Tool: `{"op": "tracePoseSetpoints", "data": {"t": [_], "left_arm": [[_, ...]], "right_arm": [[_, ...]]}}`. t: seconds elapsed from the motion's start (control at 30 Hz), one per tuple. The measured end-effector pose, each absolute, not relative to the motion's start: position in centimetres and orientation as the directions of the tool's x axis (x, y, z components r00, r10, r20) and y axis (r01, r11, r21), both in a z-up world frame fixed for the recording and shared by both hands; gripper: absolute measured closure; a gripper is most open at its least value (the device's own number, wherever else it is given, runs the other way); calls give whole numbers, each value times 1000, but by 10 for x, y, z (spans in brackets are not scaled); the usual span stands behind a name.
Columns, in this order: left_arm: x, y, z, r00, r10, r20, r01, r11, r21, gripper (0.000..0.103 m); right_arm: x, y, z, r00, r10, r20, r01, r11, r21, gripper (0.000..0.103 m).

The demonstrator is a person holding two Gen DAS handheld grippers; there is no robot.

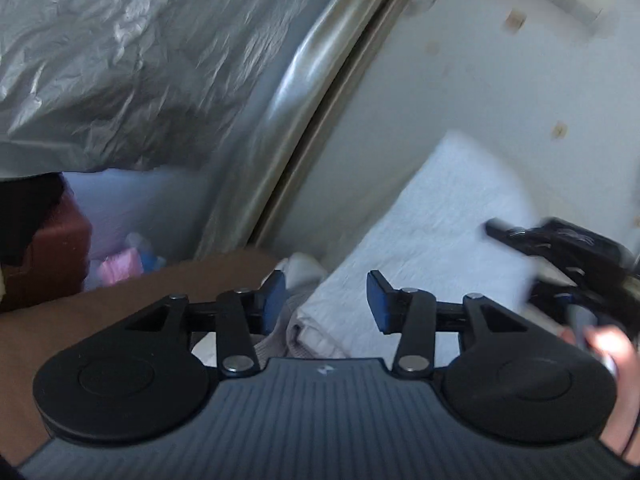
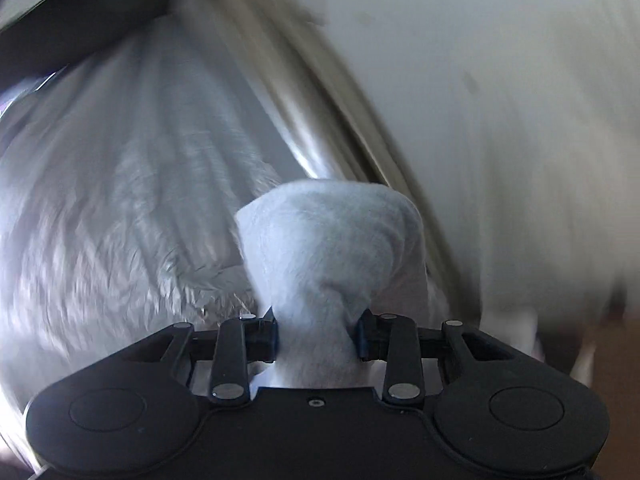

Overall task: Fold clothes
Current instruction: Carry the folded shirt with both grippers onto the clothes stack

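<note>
A white textured cloth (image 1: 436, 236) hangs in the air at the right of the left wrist view, above a small pile of folded white and beige clothes (image 1: 308, 328) on a brown table (image 1: 120, 320). My left gripper (image 1: 326, 300) is open and empty just over that pile. My right gripper (image 2: 318, 334) is shut on a bunched part of the white cloth (image 2: 332, 248), which puffs up ahead of the fingers. The right gripper also shows in the left wrist view (image 1: 560, 248), blurred, beside the lifted cloth.
A grey crinkled plastic sheet (image 1: 120, 60) hangs at the left, next to a metal rail (image 1: 304, 92) and a white wall (image 1: 480, 72). A dark red box (image 1: 52, 248) and pink items (image 1: 120, 268) lie beyond the table's far edge.
</note>
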State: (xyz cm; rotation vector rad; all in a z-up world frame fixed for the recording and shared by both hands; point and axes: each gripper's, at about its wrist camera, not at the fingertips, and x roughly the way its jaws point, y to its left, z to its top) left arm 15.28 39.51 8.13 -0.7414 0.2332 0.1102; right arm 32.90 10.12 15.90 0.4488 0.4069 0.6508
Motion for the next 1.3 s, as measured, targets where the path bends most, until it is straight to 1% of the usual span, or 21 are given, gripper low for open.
{"op": "tracePoseSetpoints", "data": {"t": [0.03, 0.07, 0.13, 0.2, 0.27, 0.3, 0.37, 0.43, 0.47, 0.5, 0.57, 0.67, 0.83, 0.9, 0.97, 1.03, 1.1, 1.13, 1.2, 1.27, 1.3], "left_arm": [[153, 400, 57, 972, 24, -235, -186, 692, -698, 57], [159, 402, 43, 974, -12, -228, -162, 667, -727, 57], [180, 400, 29, 966, -141, -217, -80, 635, -768, 57], [199, 394, 19, 946, -230, -227, -37, 619, -784, 56], [215, 377, 18, 926, -232, -298, -72, 666, -742, 55], [221, 370, 17, 919, -240, -311, -72, 676, -733, 55], [229, 357, 14, 914, -246, -322, -67, 691, -719, 50], [234, 347, 14, 920, -205, -334, -90, 719, -690, 48], [236, 345, 14, 923, -187, -335, -98, 729, -677, 48], [236, 344, 15, 927, -173, -333, -106, 730, -675, 48], [226, 344, 21, 938, -152, -312, -111, 719, -686, 48], [212, 353, 32, 961, -123, -250, -96, 695, -713, 49], [177, 383, 56, 998, -42, -49, -11, 644, -765, 49], [172, 393, 66, 999, -29, -25, 0, 660, -751, 49], [178, 399, 70, 998, -31, -54, -18, 693, -721, 49], [189, 401, 61, 992, -40, -117, -56, 701, -711, 49], [201, 401, 43, 978, -62, -199, -102, 691, -716, 49], [209, 400, 36, 972, -69, -224, -115, 693, -712, 49], [223, 398, 24, 960, -89, -266, -129, 702, -701, 49], [230, 396, 16, 956, -102, -275, -128, 700, -703, 48], [232, 395, 13, 956, -107, -272, -123, 696, -707, 47]], "right_arm": [[339, 100, 144, 731, 633, -257, -447, 727, 521, 65], [350, 100, 129, 735, 611, -294, -410, 746, 525, 65], [369, 95, 101, 741, 569, -357, -338, 775, 535, 65], [380, 76, 84, 749, 564, -348, -280, 745, 606, 64], [392, 64, 74, 740, 576, -347, -242, 710, 661, 58], [398, 58, 68, 737, 581, -346, -223, 691, 688, 51], [398, 61, 70, 738, 580, -346, -222, 692, 687, 40], [391, 70, 77, 743, 572, -347, -241, 712, 659, 39], [388, 74, 81, 746, 568, -347, -250, 722, 645, 42], [385, 79, 84, 749, 564, -348, -258, 732, 631, 53], [378, 88, 91, 755, 556, -348, -276, 750, 601, 64], [373, 104, 120, 730, 604, -321, -342, 729, 593, 67], [373, 130, 163, 656, 710, -255, -414, 621, 666, 67], [376, 129, 161, 641, 734, -223, -423, 581, 696, 67], [385, 126, 146, 645, 731, -224, -390, 566, 726, 67], [404, 122, 115, 648, 707, -283, -317, 588, 744, 65], [417, 115, 88, 660, 662, -354, -243, 634, 734, 60], [422, 110, 76, 667, 633, -392, -206, 663, 720, 57], [430, 101, 55, 678, 583, -447, -143, 702, 698, 57], [429, 90, 52, 691, 590, -418, -136, 674, 726, 56], [430, 87, 52, 677, 601, -425, -123, 662, 739, 50]]}}
